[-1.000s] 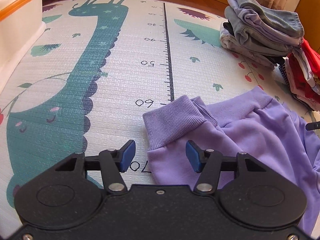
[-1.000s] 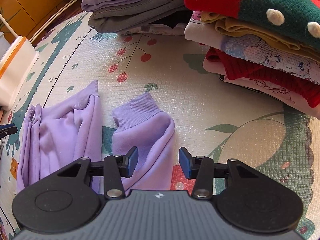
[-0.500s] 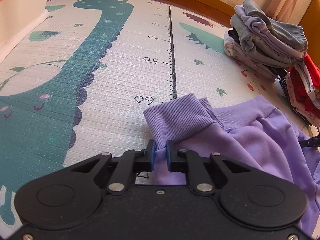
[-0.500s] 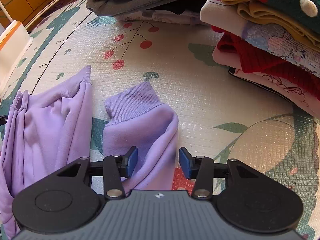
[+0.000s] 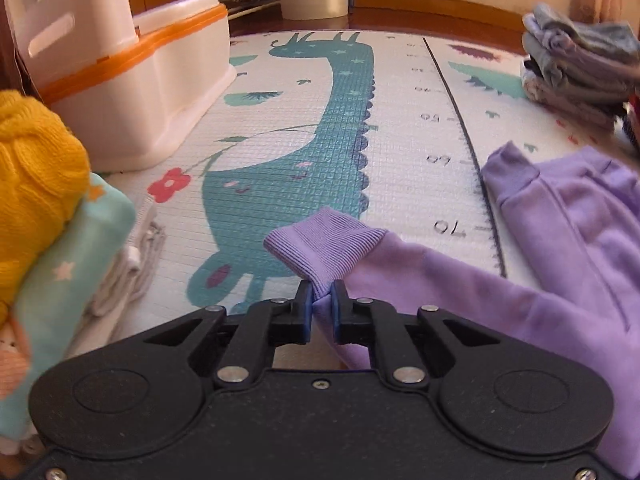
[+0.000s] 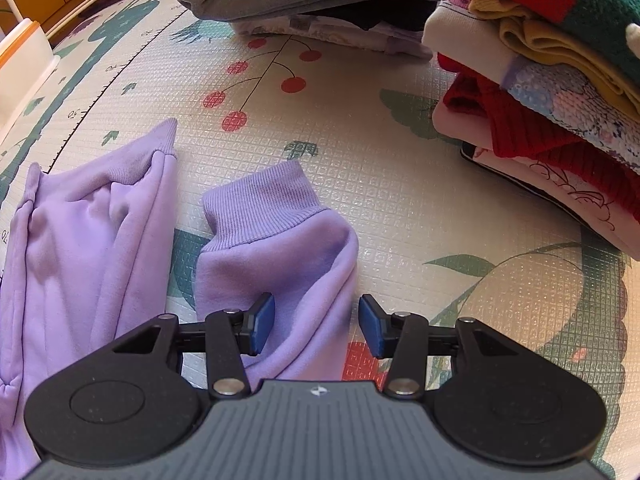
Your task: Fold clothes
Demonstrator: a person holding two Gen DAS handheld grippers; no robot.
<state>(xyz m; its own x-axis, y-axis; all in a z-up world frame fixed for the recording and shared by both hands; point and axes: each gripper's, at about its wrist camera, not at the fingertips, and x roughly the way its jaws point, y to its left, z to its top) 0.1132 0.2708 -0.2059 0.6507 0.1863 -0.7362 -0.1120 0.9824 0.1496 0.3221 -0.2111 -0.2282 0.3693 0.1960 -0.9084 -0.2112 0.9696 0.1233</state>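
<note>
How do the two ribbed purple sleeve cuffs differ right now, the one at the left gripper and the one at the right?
The left cuff is pinched in the shut left hand-held gripper; the right cuff lies free on the mat. The right hand-held gripper is open, straddling that sleeve below its cuff. Both are ribbed, same purple.

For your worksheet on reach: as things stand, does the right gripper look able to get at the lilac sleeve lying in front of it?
Probably yes. The right gripper has its jaws open astride the sleeve, which lies flat on the mat with nothing on top. The clothes stack sits well clear.
</note>
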